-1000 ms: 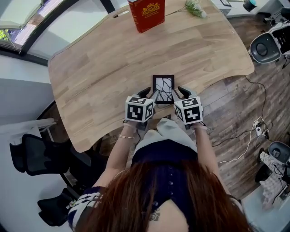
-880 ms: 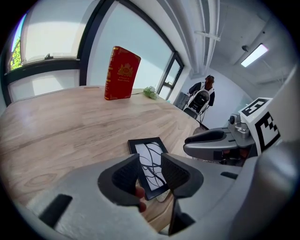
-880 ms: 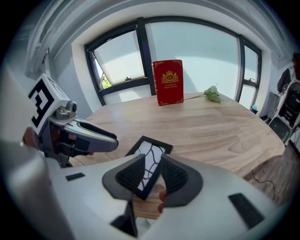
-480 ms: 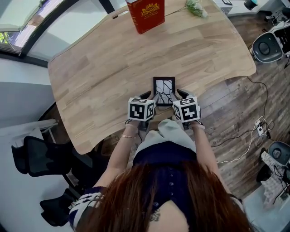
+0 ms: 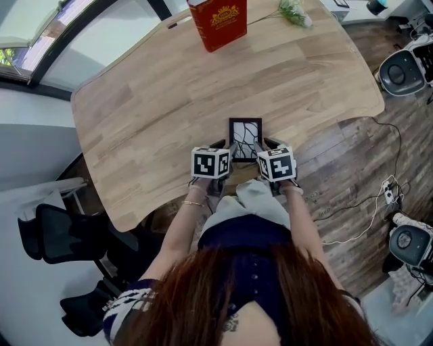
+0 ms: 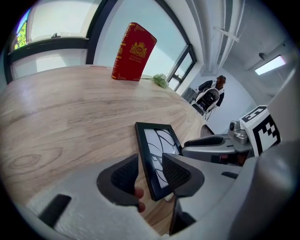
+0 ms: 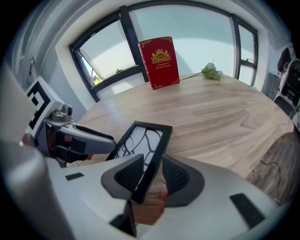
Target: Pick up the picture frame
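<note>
the picture frame (image 5: 245, 133) was seen lying on the worktop (image 5: 155, 101), by the middle of its near edge. its left border was set between the jaws of the left gripper (image 6: 150, 172), which had just been opening and stood apart, with no pad pressed on it. its right border was set between the jaws of the right gripper (image 7: 151, 174), likewise held apart. a red book (image 5: 218, 21) was stood upright at the far edge, with a green sprig (image 5: 295, 12) laid toward the far right corner.
</note>
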{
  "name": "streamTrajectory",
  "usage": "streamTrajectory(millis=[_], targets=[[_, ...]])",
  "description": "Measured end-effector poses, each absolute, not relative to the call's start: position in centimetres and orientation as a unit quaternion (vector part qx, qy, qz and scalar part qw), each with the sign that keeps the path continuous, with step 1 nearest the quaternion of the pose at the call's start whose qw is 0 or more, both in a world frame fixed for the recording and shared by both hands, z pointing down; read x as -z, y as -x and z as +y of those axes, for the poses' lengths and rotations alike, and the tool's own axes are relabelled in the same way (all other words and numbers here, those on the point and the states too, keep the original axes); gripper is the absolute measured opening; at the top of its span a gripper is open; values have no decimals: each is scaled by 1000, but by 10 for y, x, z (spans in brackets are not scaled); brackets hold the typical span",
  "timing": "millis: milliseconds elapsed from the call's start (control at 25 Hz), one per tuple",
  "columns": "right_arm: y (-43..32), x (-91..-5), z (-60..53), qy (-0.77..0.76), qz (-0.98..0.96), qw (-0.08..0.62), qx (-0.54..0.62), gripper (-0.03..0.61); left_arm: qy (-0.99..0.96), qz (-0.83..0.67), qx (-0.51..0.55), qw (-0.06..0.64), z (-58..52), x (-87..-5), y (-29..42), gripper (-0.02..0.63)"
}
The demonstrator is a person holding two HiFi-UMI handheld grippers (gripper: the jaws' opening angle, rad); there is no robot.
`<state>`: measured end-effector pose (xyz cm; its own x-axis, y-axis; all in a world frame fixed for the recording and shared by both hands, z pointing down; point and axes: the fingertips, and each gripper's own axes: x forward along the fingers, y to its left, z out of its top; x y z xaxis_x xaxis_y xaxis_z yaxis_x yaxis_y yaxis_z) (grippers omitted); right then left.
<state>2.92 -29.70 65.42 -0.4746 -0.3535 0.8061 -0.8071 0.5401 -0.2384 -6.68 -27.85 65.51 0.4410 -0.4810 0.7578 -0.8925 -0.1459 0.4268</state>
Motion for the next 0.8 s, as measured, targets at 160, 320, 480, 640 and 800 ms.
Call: streamTrajectory(millis=[160, 320, 480, 640, 800], targets=[[-29, -660, -296, -362, -796, 361, -324, 124, -717, -475, -233, 454, -279, -662, 67, 155], [-29, -663, -298, -361, -794, 361, -331, 124, -714, -476, -235, 457, -281, -666, 66, 155], [-28, -664, -299, -361, -792, 360, -336, 124, -713, -474, -236, 460, -281, -670, 65, 155], [-27, -667, -300, -361, -790, 360, -340, 124, -711, -474, -235, 462, -281, -671, 64, 155], [-27, -668, -299, -360, -789, 357, -348, 124, -713, -473, -237, 460, -283, -671, 62, 155]])
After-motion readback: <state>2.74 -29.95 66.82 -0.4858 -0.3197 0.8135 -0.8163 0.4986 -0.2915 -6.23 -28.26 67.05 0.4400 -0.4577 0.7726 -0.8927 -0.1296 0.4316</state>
